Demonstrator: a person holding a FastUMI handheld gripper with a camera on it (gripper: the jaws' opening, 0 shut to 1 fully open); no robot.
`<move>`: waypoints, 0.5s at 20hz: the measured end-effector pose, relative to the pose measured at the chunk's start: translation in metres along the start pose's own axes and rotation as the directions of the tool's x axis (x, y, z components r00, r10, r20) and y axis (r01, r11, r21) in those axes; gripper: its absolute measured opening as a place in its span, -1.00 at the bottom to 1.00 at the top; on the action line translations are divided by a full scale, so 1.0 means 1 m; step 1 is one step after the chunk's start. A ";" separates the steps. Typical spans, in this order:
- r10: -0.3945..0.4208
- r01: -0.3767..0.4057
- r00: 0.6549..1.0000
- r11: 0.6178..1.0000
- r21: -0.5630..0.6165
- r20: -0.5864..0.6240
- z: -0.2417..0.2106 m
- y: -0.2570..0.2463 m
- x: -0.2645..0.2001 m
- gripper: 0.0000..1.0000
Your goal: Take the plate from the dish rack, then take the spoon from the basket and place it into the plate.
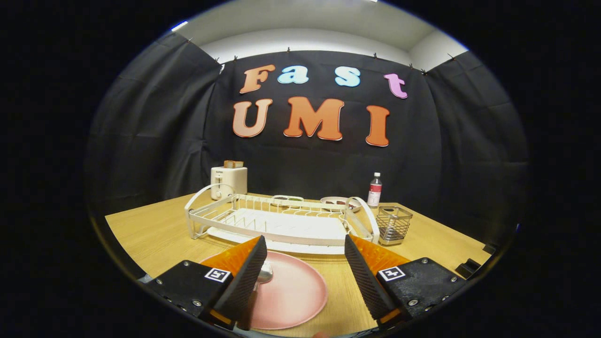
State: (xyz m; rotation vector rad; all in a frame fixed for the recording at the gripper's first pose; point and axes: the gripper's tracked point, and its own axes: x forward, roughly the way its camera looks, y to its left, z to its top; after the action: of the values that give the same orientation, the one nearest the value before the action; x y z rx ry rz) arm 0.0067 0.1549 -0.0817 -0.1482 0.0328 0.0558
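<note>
even overhead light, strong fisheye bend

light falls from above, soft and even on the wooden table (155, 234). the gripper (305, 277), fingers spread apart, casts faint shadow on the pink plate (296, 291) between them. straight lines bow outward around the fingers. focus stays sharp beyond them.

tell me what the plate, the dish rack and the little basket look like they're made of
Plate: matte pink, likely plastic or melamine; soft, dull sheen. Dish rack: thin white-coated wire, probably metal, over a white, plastic-looking tray. Basket: bare metal mesh, shiny grey. The open tongs sit over the plate, where a shiny spoon, likely metal, lies.
</note>
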 end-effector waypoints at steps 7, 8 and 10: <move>-0.052 0.052 0.999 0.999 0.017 -0.018 0.018 -0.062 0.012 0.97; -0.055 0.055 0.998 0.998 0.021 -0.013 0.022 -0.070 0.014 0.97; -0.060 0.060 0.998 0.998 0.029 -0.012 0.027 -0.084 0.018 0.96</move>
State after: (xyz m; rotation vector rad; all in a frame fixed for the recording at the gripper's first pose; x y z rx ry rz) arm 0.0305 0.0773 -0.0435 -0.1204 0.0397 -0.0055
